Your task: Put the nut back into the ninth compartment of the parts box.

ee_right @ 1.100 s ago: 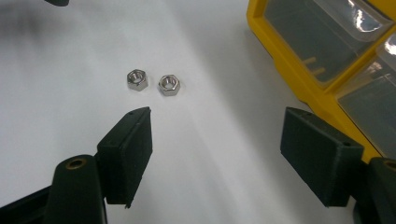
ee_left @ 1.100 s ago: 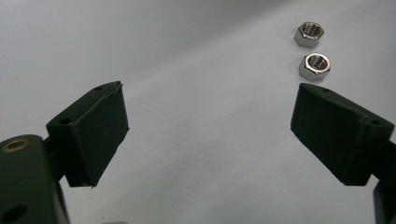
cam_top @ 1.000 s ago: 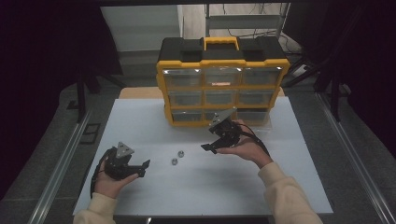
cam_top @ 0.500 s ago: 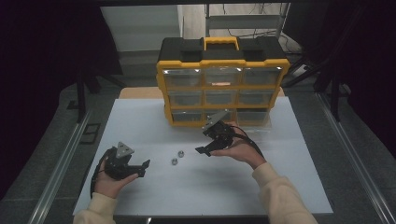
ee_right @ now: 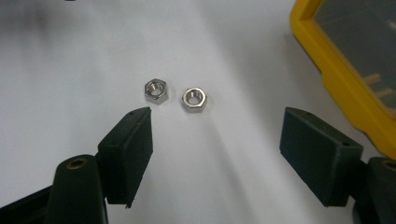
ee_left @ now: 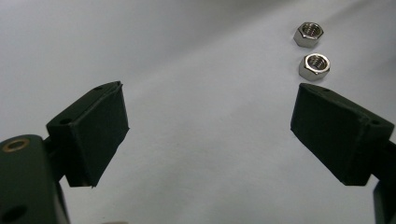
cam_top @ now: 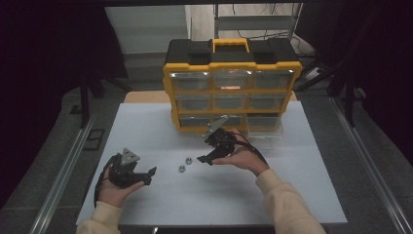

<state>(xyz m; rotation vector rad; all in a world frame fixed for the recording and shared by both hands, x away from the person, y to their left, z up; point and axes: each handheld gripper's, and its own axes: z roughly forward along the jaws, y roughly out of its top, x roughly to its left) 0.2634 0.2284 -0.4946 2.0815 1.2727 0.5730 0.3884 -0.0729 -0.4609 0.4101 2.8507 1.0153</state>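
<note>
1. The right gripper (cam_top: 203, 158) hovers with jaws wide apart and empty, aimed at two hex nuts (ee_right: 175, 95) lying loose on the white table (cam_top: 146, 122), at its 9 o'clock in the high view (likely the next pick).
2. The left gripper (cam_top: 148, 175), also spread and empty, rests aside, the nuts at its 2 o'clock.
3. The yellow organiser (cam_top: 232, 92) stands behind, at the nuts' 1 o'clock.

two hex nuts (cam_top: 185, 164), one yellow drawer organizer (cam_top: 232, 90), two hand-held grippers (cam_top: 146, 176)

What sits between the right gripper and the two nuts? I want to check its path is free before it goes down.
Nothing visible does. The right gripper has its jaws open, and only bare white table lies between them and the two nuts. The yellow box stands off to one side.
</note>
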